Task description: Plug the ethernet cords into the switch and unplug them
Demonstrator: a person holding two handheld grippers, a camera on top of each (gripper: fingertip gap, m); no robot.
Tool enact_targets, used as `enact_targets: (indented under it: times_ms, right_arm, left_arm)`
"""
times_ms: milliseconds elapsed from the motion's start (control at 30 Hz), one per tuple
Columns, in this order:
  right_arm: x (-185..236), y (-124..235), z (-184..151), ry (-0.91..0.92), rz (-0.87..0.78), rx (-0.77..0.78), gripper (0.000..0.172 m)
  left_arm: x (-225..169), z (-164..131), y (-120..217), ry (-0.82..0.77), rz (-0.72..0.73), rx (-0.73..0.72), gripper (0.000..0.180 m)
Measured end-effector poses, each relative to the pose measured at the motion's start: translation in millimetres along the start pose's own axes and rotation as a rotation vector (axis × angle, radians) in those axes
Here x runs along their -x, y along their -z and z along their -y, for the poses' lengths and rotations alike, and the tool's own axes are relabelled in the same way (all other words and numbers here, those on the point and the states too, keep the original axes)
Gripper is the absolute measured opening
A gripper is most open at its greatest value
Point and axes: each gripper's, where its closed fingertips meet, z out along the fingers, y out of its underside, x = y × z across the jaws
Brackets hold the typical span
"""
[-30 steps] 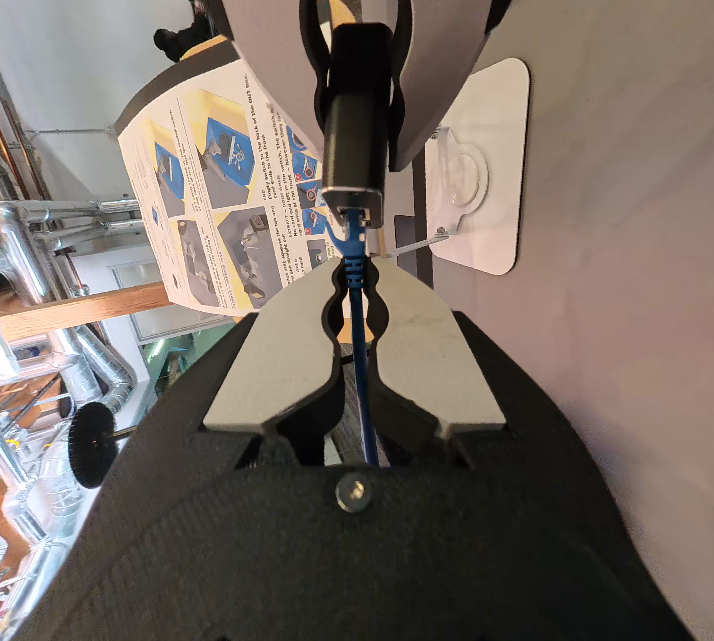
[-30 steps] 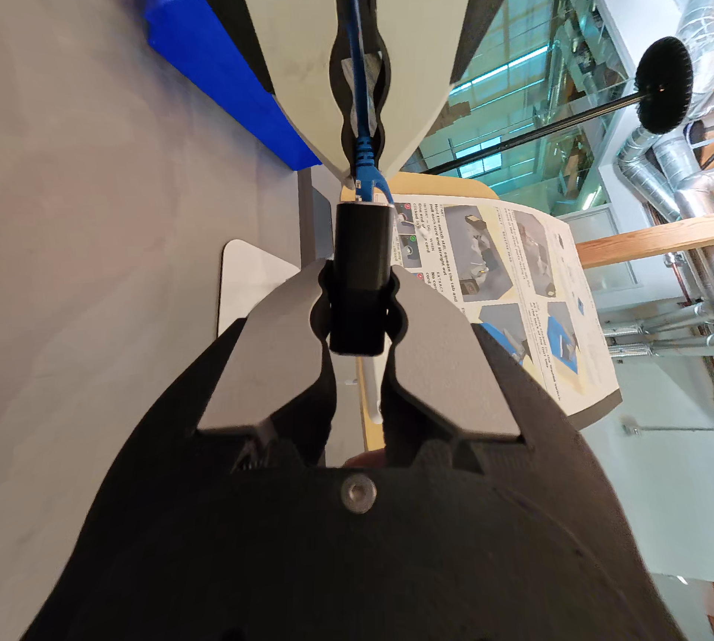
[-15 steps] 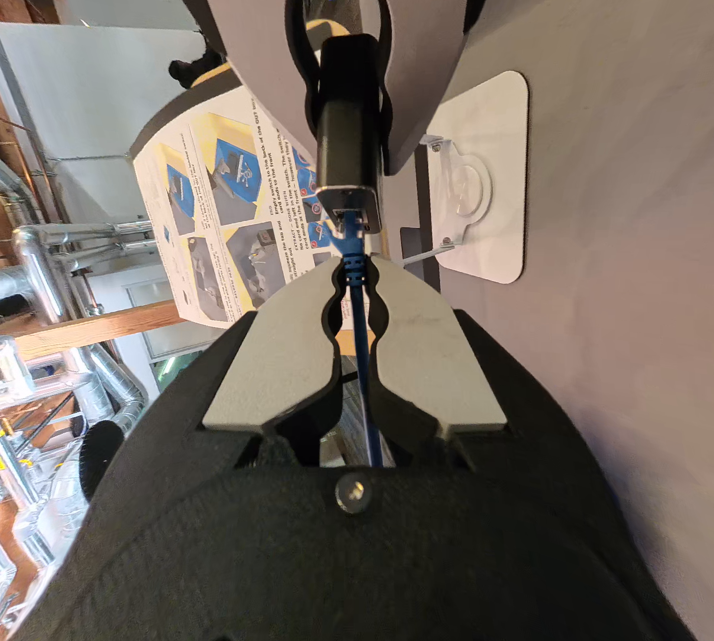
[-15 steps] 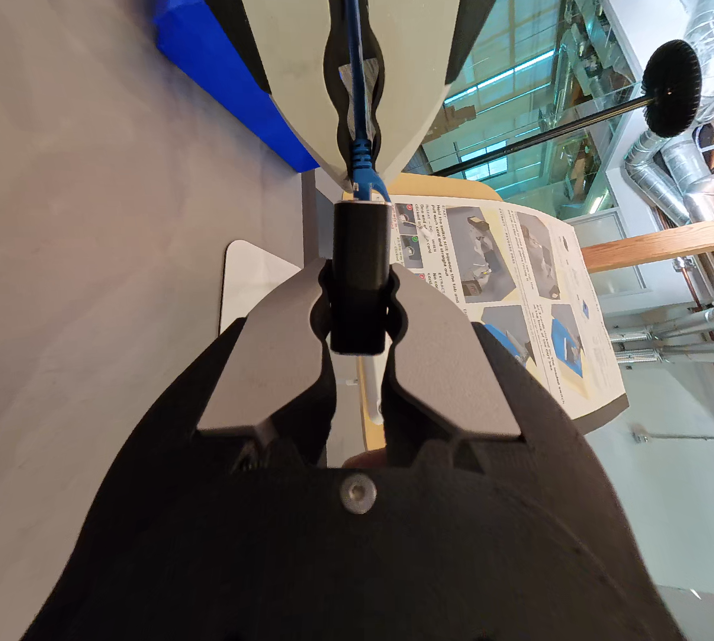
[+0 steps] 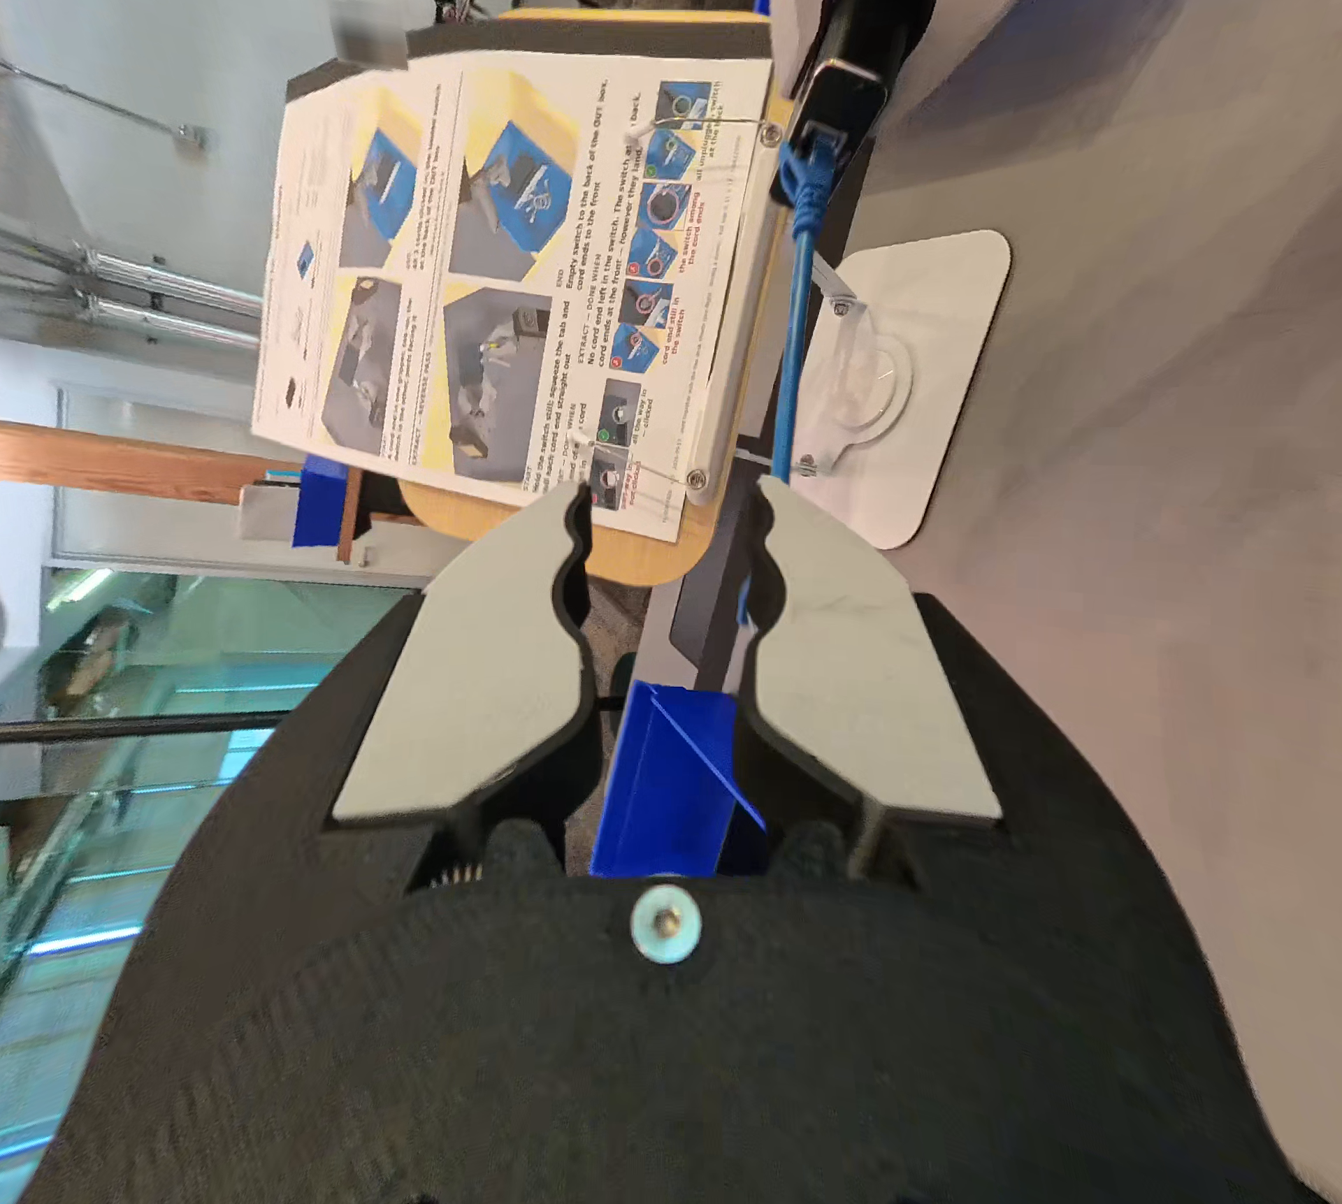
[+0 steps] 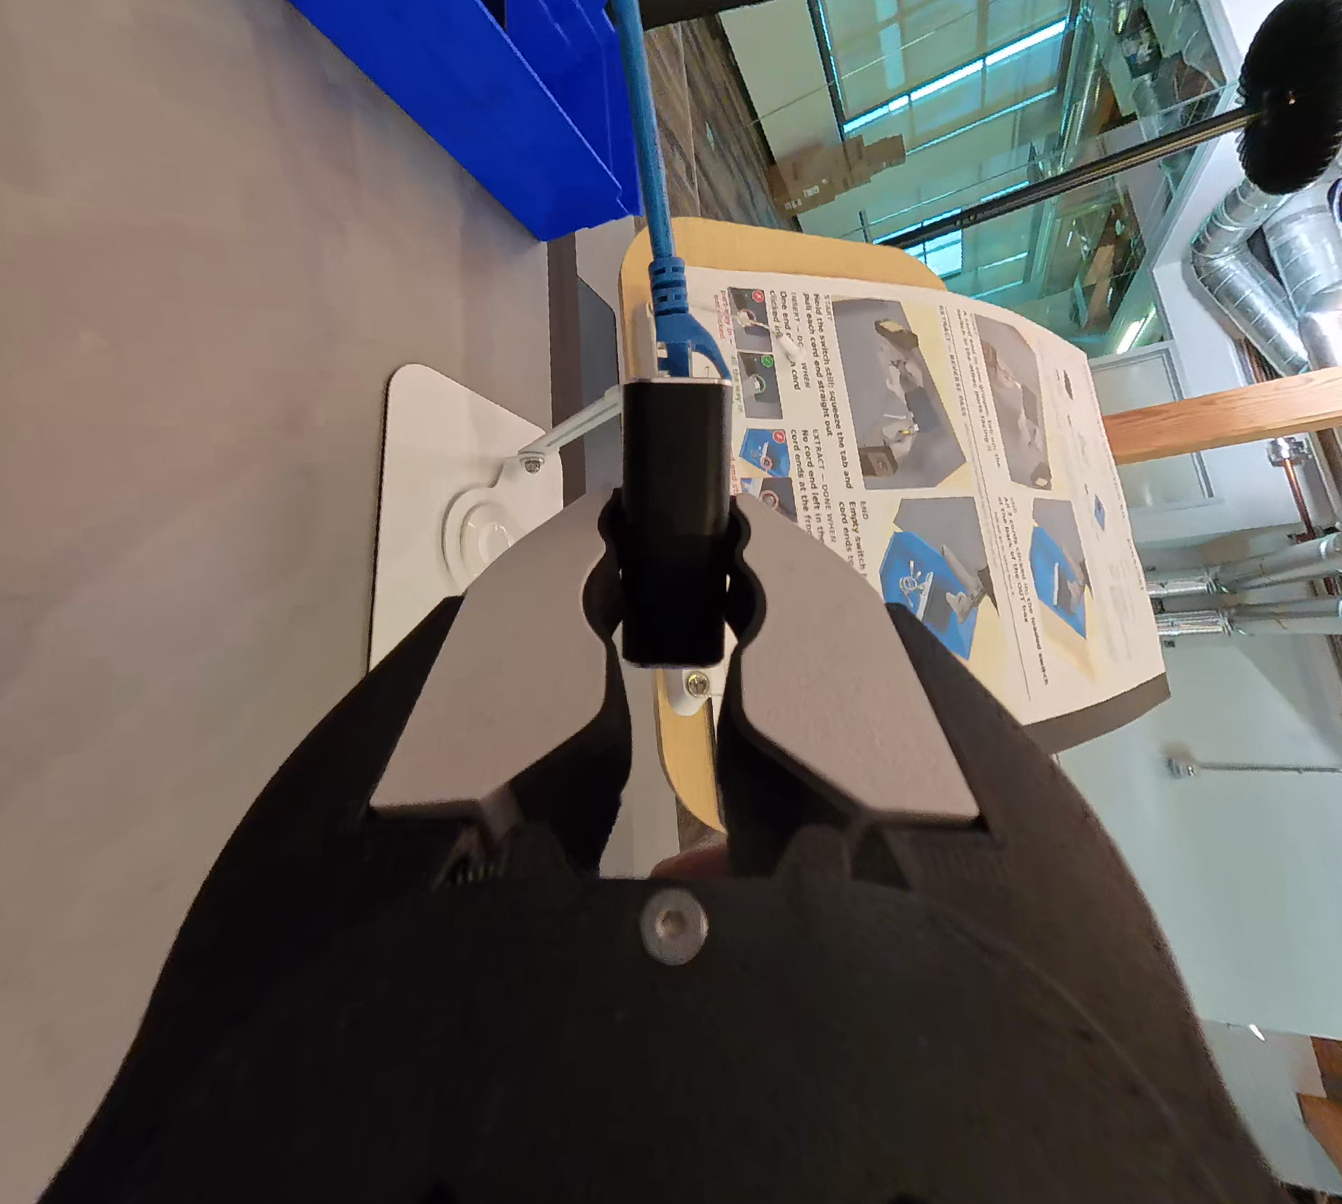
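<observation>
Right gripper [image 6: 672, 559] is clamped on the switch [image 6: 675, 516], a small black slab with smooth matte sides and a silver metal port face; both scalloped pad edges press its flanks, and the rear end pokes out behind the pads. The blue ethernet cord [image 6: 632, 80] is plugged into the port face: ribbed strain-relief boot, clip tab arched over the plug, round jacket running straight away from the switch. Left gripper [image 5: 668, 516] is spread wide with nothing pinched; flat grey fingers [image 5: 501, 646] with wavy black rubber inner edges. From that side the cord [image 5: 795, 312] passes along the inner edge of one finger; I can't tell if it touches, and the other finger stands clear of it. Everything is held above a smooth grey table [image 6: 181, 443]. A glossy blue plastic bin [image 6: 436, 22] with angled walls sits on the table. A white rounded-corner plate [image 6: 421, 479] carries a clear acrylic holder base. Beside it, a printed instruction sheet [image 6: 944, 479] is pinned on a rounded light-wood board [image 6: 762, 240] with screws at its edge. In the background are ribbed metal ducting [image 6: 1249, 269] and a black round disc on a rod [image 6: 1292, 102].
</observation>
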Motion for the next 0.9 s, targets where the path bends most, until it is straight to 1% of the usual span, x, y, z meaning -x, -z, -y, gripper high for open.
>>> enact_targets:
  times_ms: [100, 167, 267, 333, 400, 433, 500, 567, 667, 767, 833, 900]
  right_arm:
    - [-2.4, 0.5, -5.3, -0.014, -0.002, 0.002, 0.025]
    - [-5.1, 2.2, -6.1, -0.044, -0.001, -0.02, 0.025]
    - [-9.4, 7.3, -2.9, -0.077, -0.002, -0.07, 0.025]
    - [-11.4, 11.7, 4.4, -0.101, 0.002, -0.123, 0.025]
    - [-11.0, 15.6, 13.7, -0.117, 0.011, -0.176, 0.025]
    - [-10.5, 16.9, 17.8, -0.121, 0.016, -0.195, 0.024]
    - [-8.3, 18.7, 24.1, -0.116, 0.028, -0.22, 0.024]
    - [-5.9, 19.9, 29.0, -0.116, 0.04, -0.242, 0.024]
    - [-2.0, 20.1, 32.8, -0.117, 0.063, -0.265, 0.024]
    - [1.4, 20.6, 35.7, -0.135, 0.093, -0.298, 0.024]
    - [5.0, 19.6, 35.6, -0.147, 0.119, -0.311, 0.025]
    - [7.7, 18.4, 33.7, -0.157, 0.139, -0.316, 0.024]
  left_arm:
    - [2.5, -12.6, 14.8, 0.096, -0.004, -0.043, 0.046]
    - [7.6, -27.6, 21.5, 0.195, 0.014, -0.066, 0.051]
    - [10.7, -56.3, 21.2, 0.357, 0.03, -0.105, 0.06]
    - [7.7, -65.4, 15.0, 0.427, 0.021, -0.145, 0.061]
    - [-1.2, -56.8, 5.5, 0.445, -0.006, -0.212, 0.062]
    - [-7.8, -48.3, -0.1, 0.421, -0.023, -0.246, 0.063]
    - [-19.4, -33.7, -14.8, 0.361, -0.037, -0.269, 0.063]
    - [-31.8, -16.0, -28.8, 0.334, -0.076, -0.311, 0.063]
    - [-39.8, 1.7, -46.7, 0.305, -0.089, -0.351, 0.066]
    - [-42.1, 23.9, -53.0, 0.3, -0.108, -0.44, 0.06]
    - [-44.7, 43.5, -50.0, 0.289, -0.126, -0.527, 0.056]
    - [-45.3, 56.8, -47.0, 0.286, -0.149, -0.581, 0.052]
